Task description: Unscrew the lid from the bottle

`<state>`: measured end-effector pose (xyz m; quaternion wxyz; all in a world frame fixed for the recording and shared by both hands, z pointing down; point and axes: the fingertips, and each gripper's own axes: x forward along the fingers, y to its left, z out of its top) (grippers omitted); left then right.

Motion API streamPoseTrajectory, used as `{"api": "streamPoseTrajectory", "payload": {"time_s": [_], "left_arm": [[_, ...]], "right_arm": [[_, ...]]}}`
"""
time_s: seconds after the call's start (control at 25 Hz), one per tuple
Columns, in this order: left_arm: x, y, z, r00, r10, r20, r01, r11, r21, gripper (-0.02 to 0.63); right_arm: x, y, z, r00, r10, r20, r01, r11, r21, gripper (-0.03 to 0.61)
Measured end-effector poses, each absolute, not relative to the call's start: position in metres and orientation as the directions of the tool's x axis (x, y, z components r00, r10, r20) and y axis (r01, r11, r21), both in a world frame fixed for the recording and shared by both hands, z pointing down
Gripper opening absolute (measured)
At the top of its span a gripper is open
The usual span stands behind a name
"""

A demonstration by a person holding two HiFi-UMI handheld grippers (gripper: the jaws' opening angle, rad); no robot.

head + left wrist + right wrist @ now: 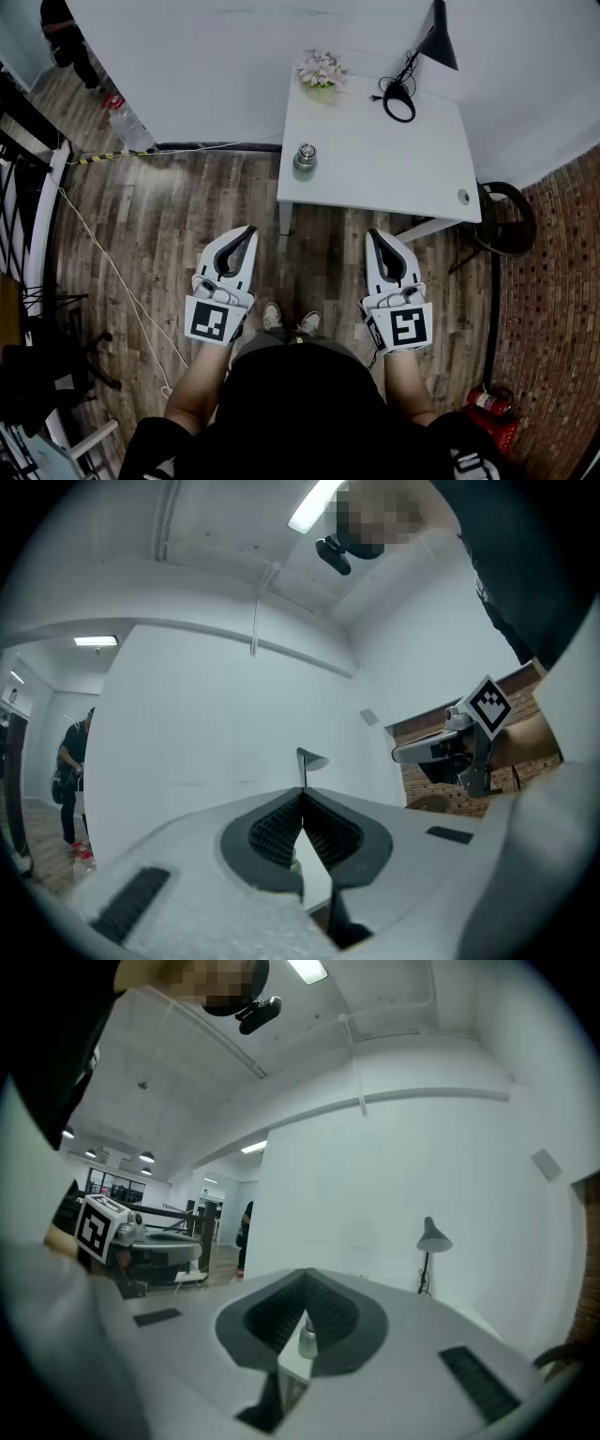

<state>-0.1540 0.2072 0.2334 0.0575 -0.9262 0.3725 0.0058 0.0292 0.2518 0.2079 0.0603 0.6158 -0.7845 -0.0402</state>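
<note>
A small grey bottle (304, 160) with a metal lid stands near the front left corner of the white table (394, 169). Both grippers hover over the wooden floor in front of the table, well short of the bottle. My left gripper (247, 231) is shut with nothing in it, tips touching. My right gripper (374, 233) is shut and empty too. Through the gap below the closed tips, the right gripper view shows the bottle (307, 1339) far off on the table corner. The left gripper (302, 797) view shows only wall, the lamp and a strip of table.
A flower pot (321, 77) sits at the table's back left, a black desk lamp (424, 56) at the back right. A round stool (506, 220) stands right of the table. Clear bottles (127, 122) stand by the wall at left, and a white cable (108, 262) runs across the floor.
</note>
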Motion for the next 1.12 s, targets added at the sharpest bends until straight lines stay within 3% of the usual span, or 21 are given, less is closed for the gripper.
{"api": "streamPoseTrajectory", "payload": {"time_s": [0.2,0.48,1.12], "left_arm": [[-0.146,0.222,0.227,0.718,-0.694,-0.059,-0.695,-0.711,-0.109,0.023],[-0.14,0.239,0.223,0.7,-0.713,-0.044,-0.71,-0.688,-0.147,0.023],[-0.129,0.175,0.275,0.698,-0.716,0.031,-0.712,-0.698,-0.077,0.023]], "right_arm": [[0.034,0.268,0.209,-0.248,-0.968,0.046,-0.959,0.252,0.132,0.012],[0.045,0.283,0.216,-0.348,-0.937,0.029,-0.937,0.348,-0.01,0.012],[0.05,0.226,0.273,-0.372,-0.915,0.152,-0.928,0.372,-0.03,0.014]]}}
